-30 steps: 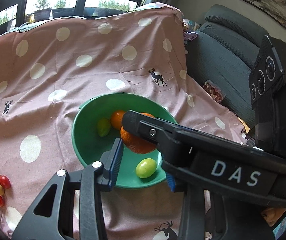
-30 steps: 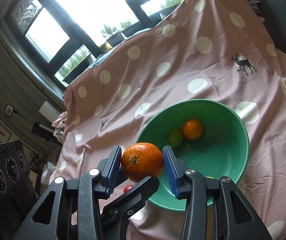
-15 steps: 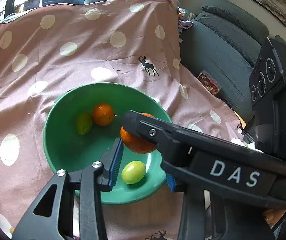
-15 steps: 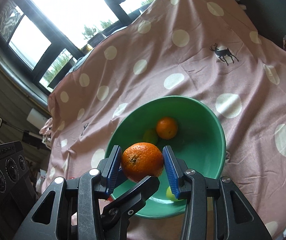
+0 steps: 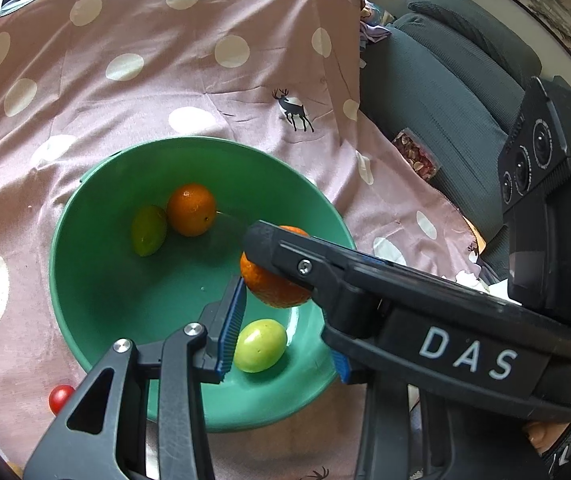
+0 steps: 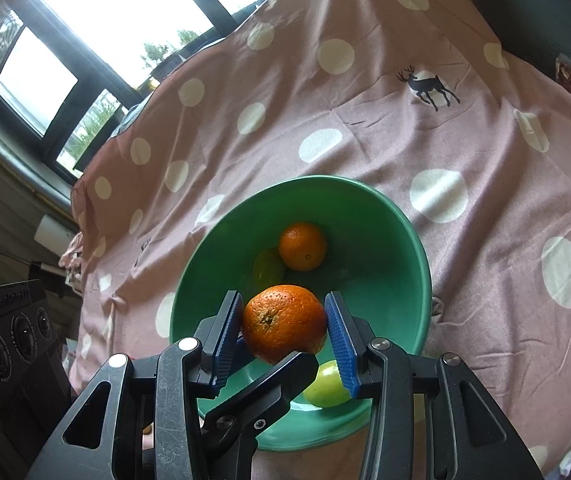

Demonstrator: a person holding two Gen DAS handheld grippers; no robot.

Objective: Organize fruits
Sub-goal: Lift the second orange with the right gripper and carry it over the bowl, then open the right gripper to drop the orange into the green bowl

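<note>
Holding 1 orange (image 6: 283, 322) (right gripper (image 6: 285, 330)); bowl (image 6: 405, 240): 3 fruits.

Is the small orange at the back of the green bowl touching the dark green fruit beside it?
Touching. In the left wrist view, the small orange presses against the dark green fruit, with no bowl surface between them.

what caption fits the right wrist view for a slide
Right claw holds an orange above the green bowl.
</note>
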